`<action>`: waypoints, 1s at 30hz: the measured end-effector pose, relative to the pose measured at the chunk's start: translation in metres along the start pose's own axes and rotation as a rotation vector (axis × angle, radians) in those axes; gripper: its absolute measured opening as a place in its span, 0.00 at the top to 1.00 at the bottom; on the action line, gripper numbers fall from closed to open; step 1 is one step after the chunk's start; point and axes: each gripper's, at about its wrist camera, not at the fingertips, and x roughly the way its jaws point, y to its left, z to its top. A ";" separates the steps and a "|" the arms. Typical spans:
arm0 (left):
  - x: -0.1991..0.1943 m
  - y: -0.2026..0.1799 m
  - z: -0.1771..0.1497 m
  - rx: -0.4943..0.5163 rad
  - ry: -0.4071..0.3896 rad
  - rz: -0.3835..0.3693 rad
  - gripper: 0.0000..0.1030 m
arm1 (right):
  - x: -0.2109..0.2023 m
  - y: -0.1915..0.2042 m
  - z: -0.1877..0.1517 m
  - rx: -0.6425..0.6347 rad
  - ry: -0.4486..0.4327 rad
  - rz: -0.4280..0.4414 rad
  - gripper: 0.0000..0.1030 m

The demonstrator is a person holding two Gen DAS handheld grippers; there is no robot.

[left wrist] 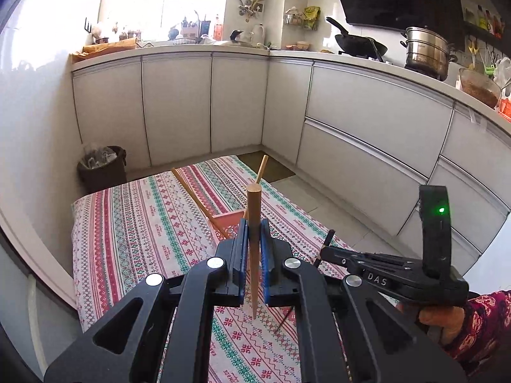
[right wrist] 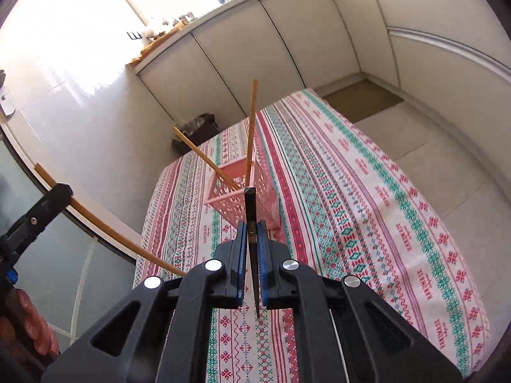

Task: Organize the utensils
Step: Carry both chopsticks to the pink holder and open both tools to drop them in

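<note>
My left gripper (left wrist: 254, 226) is shut on a light wooden chopstick (left wrist: 254, 255), which stands nearly upright between the blue pads. My right gripper (right wrist: 252, 226) is shut on a black chopstick (right wrist: 250, 210). Beyond both grippers, a pink lattice basket (right wrist: 242, 199) stands on the patterned tablecloth (right wrist: 351, 207) with two wooden chopsticks (right wrist: 250, 134) leaning out of it. In the left wrist view the basket (left wrist: 223, 218) is partly hidden behind my fingers, and the right gripper (left wrist: 321, 250) shows at the right, held by a hand. In the right wrist view the left gripper (right wrist: 62, 190) shows at the left edge with its wooden chopstick (right wrist: 111, 233).
The table stands in a kitchen corner with white cabinets (left wrist: 367, 121) all round. A dark waste bin (left wrist: 102, 167) sits on the floor past the table's far left corner. A brown mat (right wrist: 361, 99) lies on the tiled floor. A wok and a steel pot (left wrist: 426, 51) stand on the counter.
</note>
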 end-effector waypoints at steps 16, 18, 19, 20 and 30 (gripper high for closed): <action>-0.008 0.000 0.025 -0.119 -0.130 0.046 0.94 | -0.066 0.001 0.059 -0.014 -0.205 0.058 0.93; -0.010 -0.001 0.033 -0.132 -0.161 0.060 0.94 | -0.070 0.004 0.070 -0.023 -0.217 0.068 0.93; -0.010 -0.001 0.038 -0.138 -0.175 0.065 0.94 | -0.072 0.005 0.075 -0.026 -0.226 0.073 0.93; -0.010 0.000 0.044 -0.141 -0.184 0.073 0.94 | -0.073 0.007 0.081 -0.029 -0.235 0.079 0.93; 0.029 0.009 0.086 -0.142 -0.202 0.155 0.94 | -0.049 0.034 0.132 -0.090 -0.314 0.133 0.93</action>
